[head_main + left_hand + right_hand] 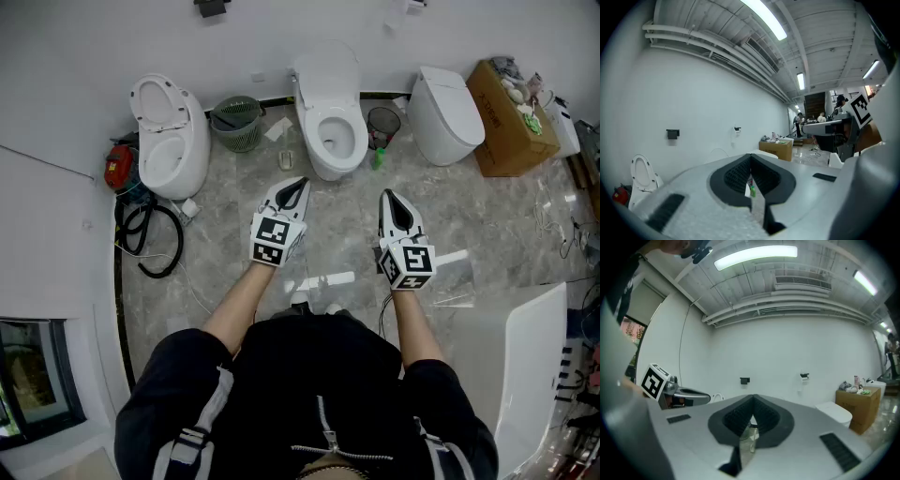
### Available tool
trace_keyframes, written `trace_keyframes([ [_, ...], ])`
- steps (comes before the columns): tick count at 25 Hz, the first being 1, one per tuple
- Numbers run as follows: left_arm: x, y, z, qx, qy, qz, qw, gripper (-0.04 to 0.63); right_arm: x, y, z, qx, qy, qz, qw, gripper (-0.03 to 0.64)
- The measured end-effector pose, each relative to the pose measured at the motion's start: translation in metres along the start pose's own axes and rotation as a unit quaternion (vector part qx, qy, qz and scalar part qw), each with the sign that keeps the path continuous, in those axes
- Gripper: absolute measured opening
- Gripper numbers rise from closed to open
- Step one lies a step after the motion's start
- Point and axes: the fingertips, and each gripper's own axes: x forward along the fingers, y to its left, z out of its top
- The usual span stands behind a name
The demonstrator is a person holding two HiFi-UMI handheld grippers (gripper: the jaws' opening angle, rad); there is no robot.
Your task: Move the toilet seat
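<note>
Two claws closed tight, empty: left gripper, right gripper, side by side near middle toilet, lid raised.

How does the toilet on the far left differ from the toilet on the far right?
The left toilet has its seat raised, so the bowl is open; the right toilet has its lid down, hiding the bowl. The left toilet stands next to a green basket; the right toilet stands next to a cardboard box. Both are white and stand on the floor along the white wall.
</note>
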Motion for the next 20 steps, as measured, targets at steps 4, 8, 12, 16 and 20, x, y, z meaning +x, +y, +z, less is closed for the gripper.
trace_keyframes([
  [4,-0.002,0.013,0.002,-0.003,-0.014,0.001,0.9999,0.002,0.007,0.003,-0.004,0.008,0.001,0.006,1.000,0.003],
  [8,-0.001,0.022,-0.003,0.003,-0.017,0.005,0.9998,0.002,0.013,0.003,-0.015,0.021,0.009,0.016,1.000,0.003],
  [12,0.001,0.032,-0.010,0.005,-0.009,-0.003,0.9999,0.002,0.018,0.006,-0.023,0.016,0.018,0.008,1.000,0.003],
  [16,0.007,0.035,-0.019,0.002,0.000,-0.014,0.9999,0.003,0.022,0.007,-0.030,0.017,0.020,0.004,1.000,0.003],
  [20,0.021,0.039,-0.024,-0.001,0.007,-0.026,0.9997,0.003,0.031,0.000,-0.032,0.014,0.023,-0.004,1.000,0.003],
])
